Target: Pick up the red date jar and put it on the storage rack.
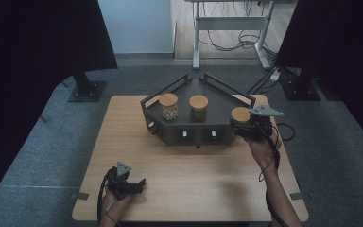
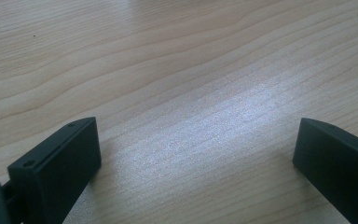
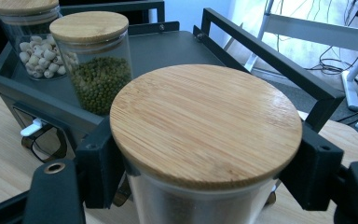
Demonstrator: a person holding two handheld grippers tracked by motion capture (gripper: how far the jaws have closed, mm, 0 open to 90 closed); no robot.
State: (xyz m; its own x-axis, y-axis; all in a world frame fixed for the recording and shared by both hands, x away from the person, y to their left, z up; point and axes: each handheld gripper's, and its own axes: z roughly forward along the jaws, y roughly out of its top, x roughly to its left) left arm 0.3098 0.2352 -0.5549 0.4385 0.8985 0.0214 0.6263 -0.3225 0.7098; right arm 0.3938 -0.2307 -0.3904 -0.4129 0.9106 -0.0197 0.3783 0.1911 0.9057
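You work at a wooden table (image 1: 189,184), and on its far half stands a dark five-sided tray (image 1: 196,135) with a raised rail around it and small white switches on its near face. Three glass jars with bamboo lids belong to this tray: the left jar (image 1: 168,107) holds pale beans, the middle jar (image 1: 198,108) holds green beans, and the right jar (image 1: 239,117) is at the right near corner of the tray. Your right gripper (image 1: 246,128) is at this third jar; in the right gripper view its two black jaws stand on both sides of the glass just under the lid (image 3: 205,122) and seem to press against it, so I judge that the jar is gripped. Whether the jar bottom touches the tray floor, I cannot tell. Your left gripper (image 1: 139,184) rests low over the near left part of the table, well apart from the tray, and its jaws are wide apart with nothing between them except bare wood. The step in hand seems to be taking or placing the right jar at the tray corner. For the next move, keep the jar upright, hold it firmly, and guide it past the rail without touching the middle jar.
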